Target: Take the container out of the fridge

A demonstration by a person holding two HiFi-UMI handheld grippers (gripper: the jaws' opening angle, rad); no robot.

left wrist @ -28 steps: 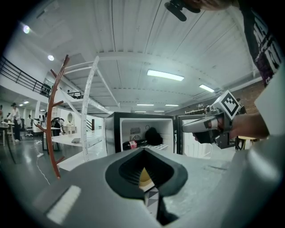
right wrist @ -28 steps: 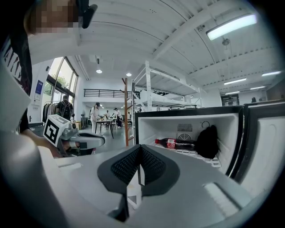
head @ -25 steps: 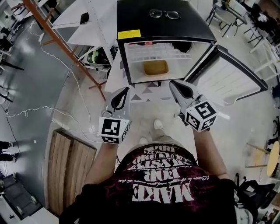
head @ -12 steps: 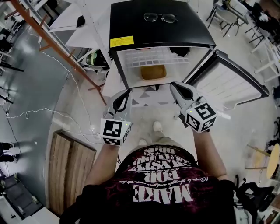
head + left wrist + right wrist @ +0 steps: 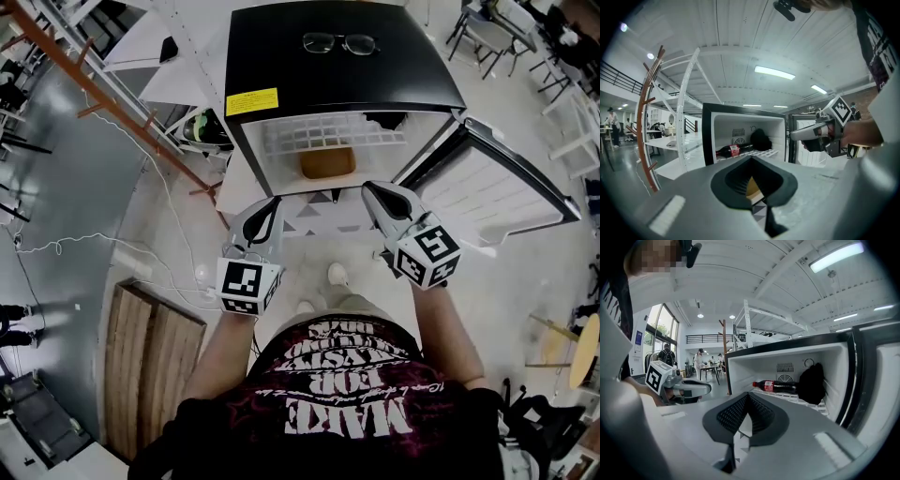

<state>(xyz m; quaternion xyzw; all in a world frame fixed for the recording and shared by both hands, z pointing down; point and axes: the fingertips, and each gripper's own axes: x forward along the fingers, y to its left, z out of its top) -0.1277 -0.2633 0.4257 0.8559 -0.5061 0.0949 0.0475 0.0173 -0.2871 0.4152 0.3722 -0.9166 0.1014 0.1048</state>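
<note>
Jaws of my left gripper (image 5: 272,202) and right gripper (image 5: 368,187) sit closed, empty; container (image 5: 327,162) lies ahead between them, inside fridge (image 5: 342,84).

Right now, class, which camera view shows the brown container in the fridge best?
The head view: it looks down into the open fridge and shows most of the container below the white rack. The left gripper view catches only a tan sliver of it; the right gripper view shows none.
</note>
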